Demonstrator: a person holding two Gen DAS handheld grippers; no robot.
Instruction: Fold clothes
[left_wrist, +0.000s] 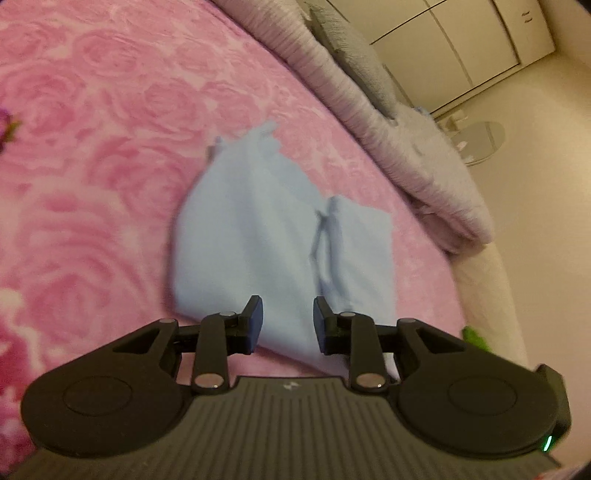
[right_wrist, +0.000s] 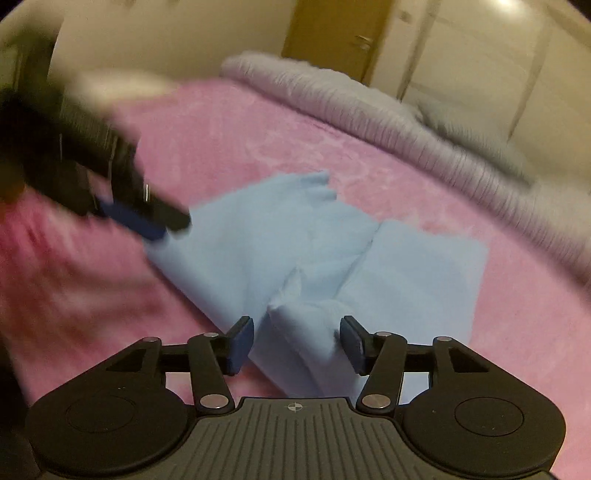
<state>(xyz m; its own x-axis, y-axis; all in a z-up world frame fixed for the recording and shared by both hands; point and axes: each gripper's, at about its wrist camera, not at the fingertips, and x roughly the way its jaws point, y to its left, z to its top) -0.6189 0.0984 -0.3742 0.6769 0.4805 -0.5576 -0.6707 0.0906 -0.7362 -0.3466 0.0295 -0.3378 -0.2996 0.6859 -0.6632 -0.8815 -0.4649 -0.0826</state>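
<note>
A light blue garment (left_wrist: 258, 229) lies partly folded on the pink rose-patterned bed cover (left_wrist: 92, 166). My left gripper (left_wrist: 288, 325) is open over its near edge, holding nothing. In the right wrist view the same garment (right_wrist: 406, 273) lies spread with a raised fold near the middle. My right gripper (right_wrist: 297, 343) is open, its fingers on either side of that raised fold. The left gripper (right_wrist: 147, 218) shows blurred at the garment's left edge.
A rolled lilac-grey blanket (left_wrist: 388, 140) runs along the bed's far side, with a grey pillow (left_wrist: 354, 62) behind it. Cream wardrobe doors (left_wrist: 461, 40) stand beyond. A small green thing (left_wrist: 474, 338) lies at the bed's right edge.
</note>
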